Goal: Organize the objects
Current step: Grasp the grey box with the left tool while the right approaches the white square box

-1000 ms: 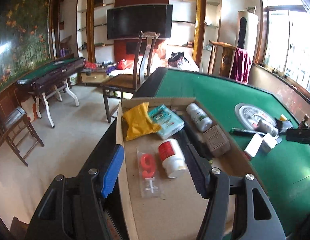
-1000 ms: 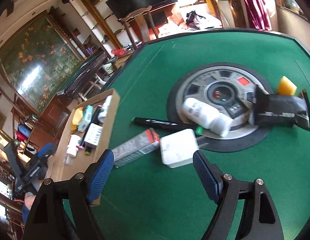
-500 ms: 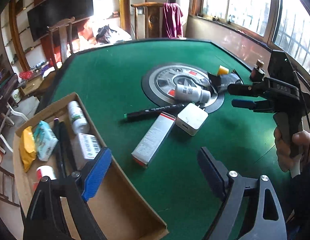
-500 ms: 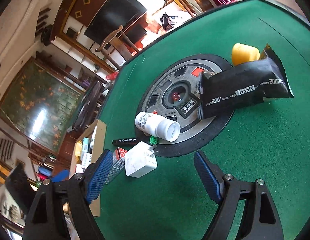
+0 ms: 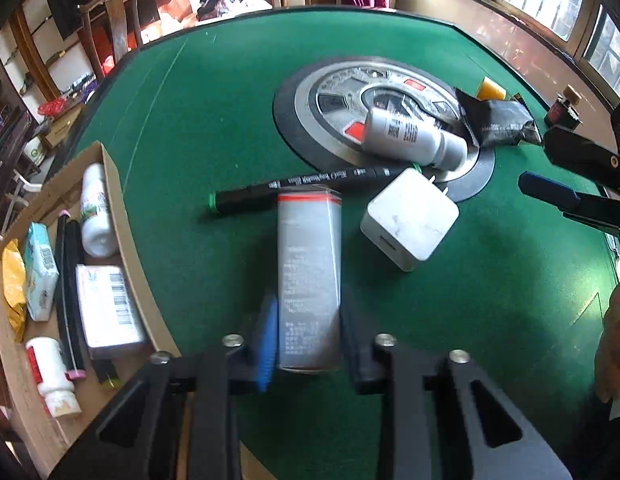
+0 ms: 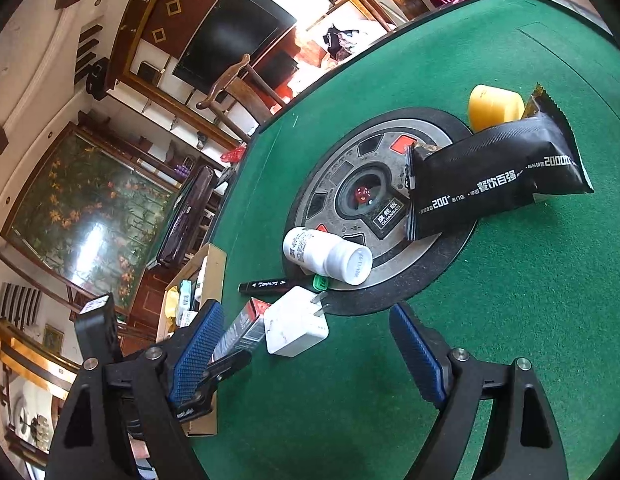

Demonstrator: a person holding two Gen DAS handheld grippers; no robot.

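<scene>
Reaching low over the green felt table (image 5: 190, 128), the left gripper (image 5: 308, 340) has its two fingers closed against the sides of a long grey box (image 5: 310, 276) with a red band at its far end; the box lies flat on the felt, pointing away from the camera. The right gripper (image 6: 306, 356) hovers to the right of the group, its blue ribbed pads spread wide with nothing between them; in the left wrist view its blue-tipped finger enters from the right edge.

The box is a slim rectangular carton with fine print down its face, slightly blurred. Just to its right sits a white charger cube (image 5: 409, 218), matte plastic with metal prongs facing the table's round metal centre plate (image 5: 333, 96). A black marker (image 5: 298, 186) with a green end lies crosswise, touching the box's far end. A white plastic bottle (image 5: 413, 138) rests on its side on the plate's rim, and a black foil packet (image 6: 493, 176) with white lettering lies partly on the plate, a yellow cylinder (image 6: 495, 106) just behind it.

At the left table edge stands a shallow cardboard tray (image 5: 122, 216). It holds a white bottle, a barcoded box, a black pen-like stick, a pale blue packet, a yellow packet and a red-labelled bottle. The tray's wall lies between the gripped box and the tray's contents.
</scene>
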